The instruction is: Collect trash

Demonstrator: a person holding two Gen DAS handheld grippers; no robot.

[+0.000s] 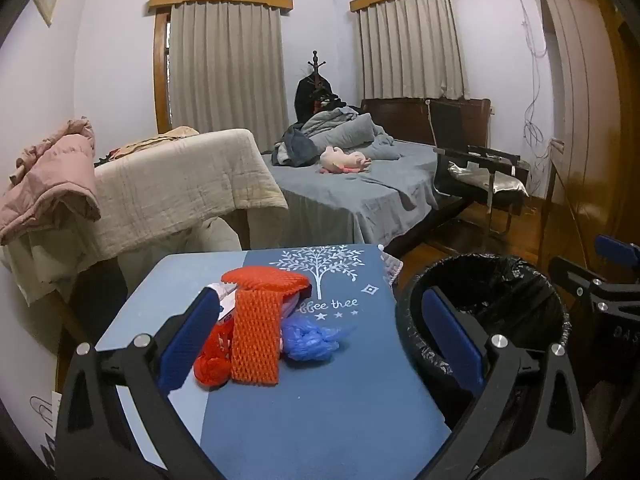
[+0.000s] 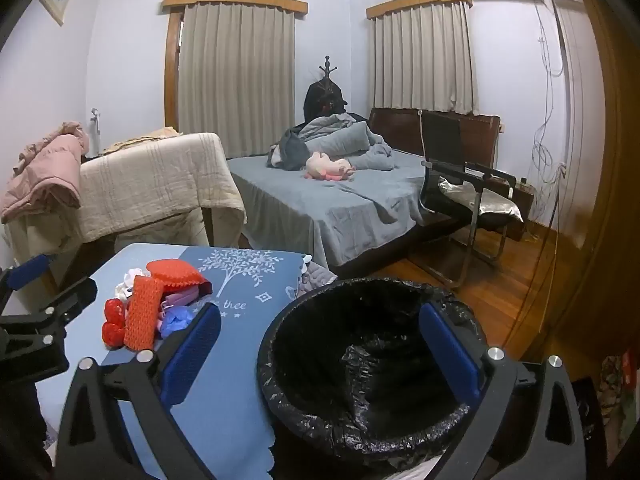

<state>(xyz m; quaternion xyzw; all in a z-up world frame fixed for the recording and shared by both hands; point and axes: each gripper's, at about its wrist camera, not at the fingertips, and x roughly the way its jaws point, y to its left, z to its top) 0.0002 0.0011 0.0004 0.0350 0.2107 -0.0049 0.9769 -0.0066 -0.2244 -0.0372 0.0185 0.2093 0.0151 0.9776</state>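
A heap of trash lies on the blue table [image 1: 320, 408]: an orange foam net [image 1: 256, 332], a red net ball [image 1: 212, 364], a crumpled blue plastic bag [image 1: 310, 340] and a white packet partly hidden under them. My left gripper [image 1: 320, 320] stands open, wide around the near side of the heap, with nothing pressed between its blue pads. To the right stands a bin with a black liner [image 2: 360, 360]. My right gripper [image 2: 320, 336] hangs open above the bin's mouth, empty. The same orange foam net [image 2: 142, 316] and the left gripper [image 2: 36, 304] show at the left of the right wrist view.
A cloth-draped piece of furniture [image 1: 180, 184] with a pink jacket [image 1: 52, 176] stands behind the table. Beyond lie a bed with grey bedding [image 1: 352, 184] and a black chair [image 1: 476, 172]. Wooden floor [image 2: 500, 272] runs to the right of the bin.
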